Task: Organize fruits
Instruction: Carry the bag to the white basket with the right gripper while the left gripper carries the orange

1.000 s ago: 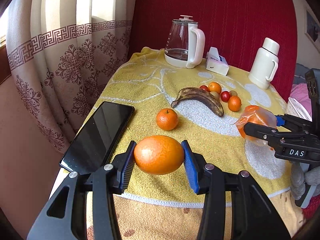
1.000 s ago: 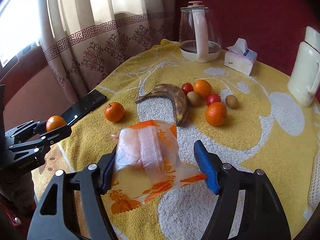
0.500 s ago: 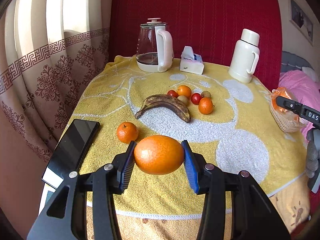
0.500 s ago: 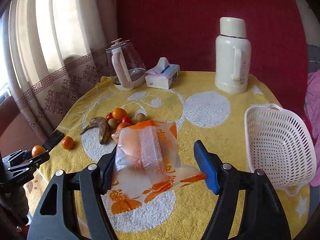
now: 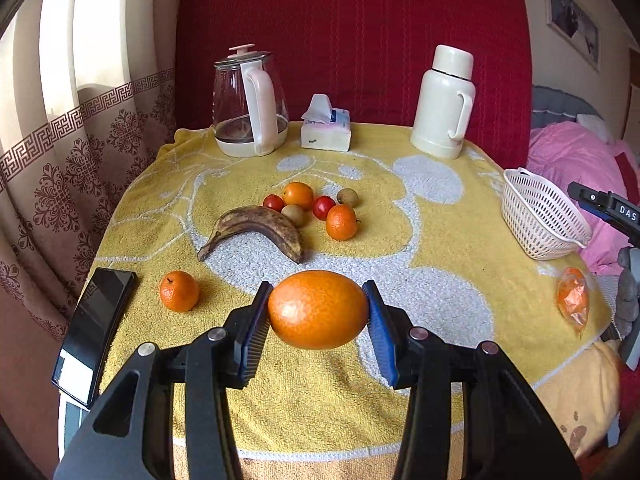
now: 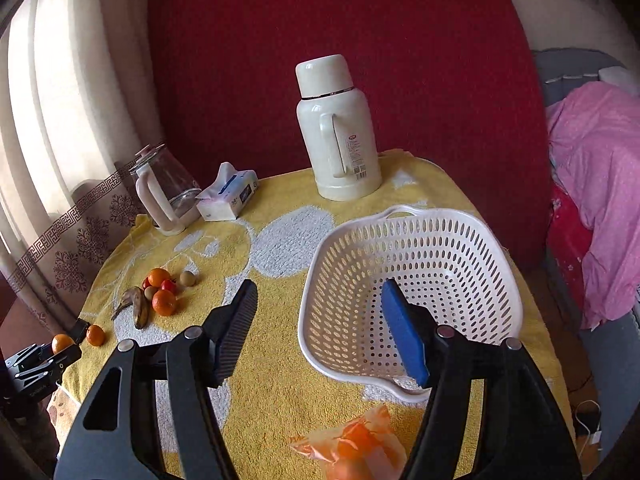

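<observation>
My left gripper [image 5: 318, 330] is shut on a large orange [image 5: 318, 309] and holds it above the near edge of the yellow-clothed table [image 5: 400, 216]. A brown banana [image 5: 256, 228], mandarins [image 5: 341, 222], red tomatoes [image 5: 323, 207] and small brown fruits lie mid-table; one mandarin [image 5: 179, 291] sits near left. My right gripper [image 6: 320, 334] is open and empty, in front of the white perforated basket [image 6: 408, 288]. An orange plastic bag [image 6: 352, 446] lies on the cloth below it; it also shows in the left wrist view [image 5: 574, 300].
A glass kettle [image 5: 250, 100], a tissue pack [image 5: 326, 130] and a white thermos [image 5: 444, 104] stand at the back. A black phone [image 5: 94, 326] lies at the left edge. Curtain at left, red wall behind, pink bedding at right.
My right gripper has swung right toward the basket, opened and let go of the orange bag, which now lies on the cloth. My left gripper still holds the orange and has turned right.
</observation>
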The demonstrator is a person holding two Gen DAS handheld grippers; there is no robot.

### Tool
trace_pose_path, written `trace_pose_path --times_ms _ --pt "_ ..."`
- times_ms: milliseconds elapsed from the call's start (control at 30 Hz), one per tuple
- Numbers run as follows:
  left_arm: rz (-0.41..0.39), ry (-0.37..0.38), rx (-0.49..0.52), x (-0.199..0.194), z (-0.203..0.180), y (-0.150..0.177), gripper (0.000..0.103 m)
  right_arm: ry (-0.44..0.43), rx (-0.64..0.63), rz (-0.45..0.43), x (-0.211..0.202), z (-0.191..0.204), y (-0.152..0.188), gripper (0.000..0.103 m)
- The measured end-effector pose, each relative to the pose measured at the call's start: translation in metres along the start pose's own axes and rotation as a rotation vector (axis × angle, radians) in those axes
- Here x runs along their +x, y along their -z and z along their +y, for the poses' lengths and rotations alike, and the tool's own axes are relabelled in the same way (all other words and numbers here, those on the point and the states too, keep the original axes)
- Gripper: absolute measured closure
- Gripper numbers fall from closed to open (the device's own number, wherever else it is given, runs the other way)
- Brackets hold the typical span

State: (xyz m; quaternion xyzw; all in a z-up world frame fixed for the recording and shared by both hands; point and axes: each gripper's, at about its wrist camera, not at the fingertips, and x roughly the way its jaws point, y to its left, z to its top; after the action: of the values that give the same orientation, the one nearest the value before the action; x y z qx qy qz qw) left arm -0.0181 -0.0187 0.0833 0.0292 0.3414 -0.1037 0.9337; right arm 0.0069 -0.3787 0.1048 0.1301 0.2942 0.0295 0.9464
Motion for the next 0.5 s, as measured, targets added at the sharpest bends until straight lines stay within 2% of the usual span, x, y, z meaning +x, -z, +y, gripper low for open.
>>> trace_pose_path --times_ms 100,200,300,400,500 --pt "0.007 0.019 0.013 0.003 -0.009 -0.001 0.057 0.007 0.011 0.023 -0.013 -0.012 0.023 0.034" --pt "0.006 0.035 0.034 0.004 -0.020 -0.001 0.057 0.043 0.080 0.054 -0.029 -0.038 0.050 0.033" --pt "0.008 0.049 0.051 0.004 -0.033 -0.002 0.057 0.010 0.124 0.098 -0.036 -0.056 0.068 0.028" --pt "0.006 0.062 0.068 0.002 -0.047 -0.003 0.057 -0.051 0.088 0.146 -0.032 -0.050 0.075 0.023" --pt "-0.006 0.070 0.093 -0.002 -0.059 -0.003 0.057 -0.095 -0.029 0.181 -0.023 -0.027 0.076 0.017"
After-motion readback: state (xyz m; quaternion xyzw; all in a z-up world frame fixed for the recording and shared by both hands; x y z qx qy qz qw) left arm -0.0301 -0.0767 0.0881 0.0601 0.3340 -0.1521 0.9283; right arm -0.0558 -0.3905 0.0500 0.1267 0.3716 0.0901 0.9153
